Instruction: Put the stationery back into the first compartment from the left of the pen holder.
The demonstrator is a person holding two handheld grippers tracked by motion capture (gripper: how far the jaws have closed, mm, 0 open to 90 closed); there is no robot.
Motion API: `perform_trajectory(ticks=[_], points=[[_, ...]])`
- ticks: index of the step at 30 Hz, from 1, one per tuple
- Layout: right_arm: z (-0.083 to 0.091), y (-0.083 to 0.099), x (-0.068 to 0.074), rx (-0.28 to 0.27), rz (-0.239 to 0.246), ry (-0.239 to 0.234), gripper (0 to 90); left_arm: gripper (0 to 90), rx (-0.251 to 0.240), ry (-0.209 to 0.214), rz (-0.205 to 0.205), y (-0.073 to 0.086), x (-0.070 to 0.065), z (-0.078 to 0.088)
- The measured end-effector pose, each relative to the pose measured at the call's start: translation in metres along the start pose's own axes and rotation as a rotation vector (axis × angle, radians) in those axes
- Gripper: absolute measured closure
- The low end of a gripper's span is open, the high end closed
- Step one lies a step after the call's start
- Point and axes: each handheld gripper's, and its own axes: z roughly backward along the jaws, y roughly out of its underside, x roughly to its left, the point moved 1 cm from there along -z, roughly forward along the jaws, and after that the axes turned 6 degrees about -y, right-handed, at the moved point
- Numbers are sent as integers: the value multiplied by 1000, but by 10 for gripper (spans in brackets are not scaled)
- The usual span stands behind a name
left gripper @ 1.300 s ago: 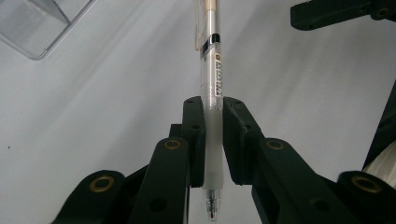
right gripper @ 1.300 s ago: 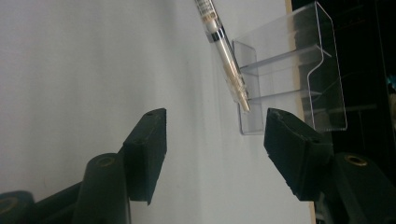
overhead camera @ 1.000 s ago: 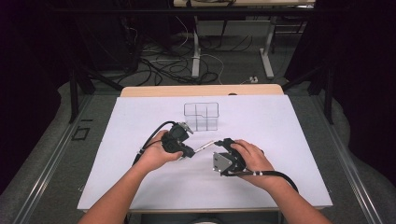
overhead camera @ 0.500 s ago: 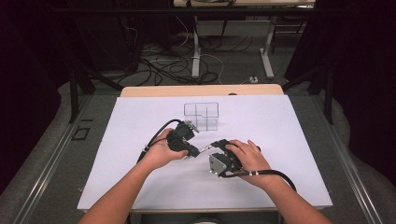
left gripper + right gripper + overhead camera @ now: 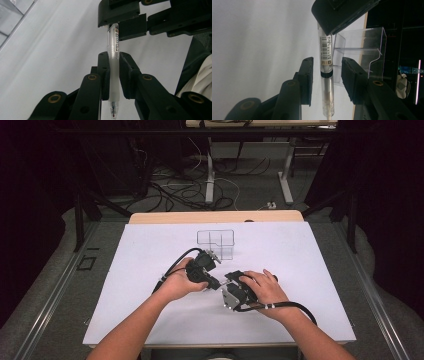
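Observation:
A pen [image 5: 113, 75] with a clear barrel and a frosted grip sleeve is clamped in my left gripper [image 5: 113, 56], tip toward the camera. In the high view the left gripper [image 5: 212, 281] and right gripper [image 5: 227, 282] meet nose to nose at mid-table, with the pen [image 5: 221, 283] between them. My right gripper [image 5: 327, 62] straddles the pen's [image 5: 325, 50] labelled back end. Its jaws have just been closing, with a gap still on each side. The left gripper's jaw [image 5: 342, 12] covers the pen's far end. The right gripper [image 5: 117, 23] shows at the top of the left gripper view.
A clear plastic organizer [image 5: 216, 244] with compartments stands on the white table sheet [image 5: 300, 260] just beyond the grippers, and shows again [image 5: 362, 50] behind the pen. A person's forearms come in from the bottom. Cables trail from both grippers.
My left hand has drifted a little right and away with the pen. The right hand has stayed put while its jaws narrowed around the pen's back end.

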Motion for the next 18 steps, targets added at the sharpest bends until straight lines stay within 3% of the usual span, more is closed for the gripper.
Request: perform_trajectory(ticks=[7,18], points=[[0,-3,0,-2,39,-8,688,797,-1,11,-19,-5,-4,0],[0,-5,0,7,89,-27,783,796,-4,18,-16,-5,-5,-1]])
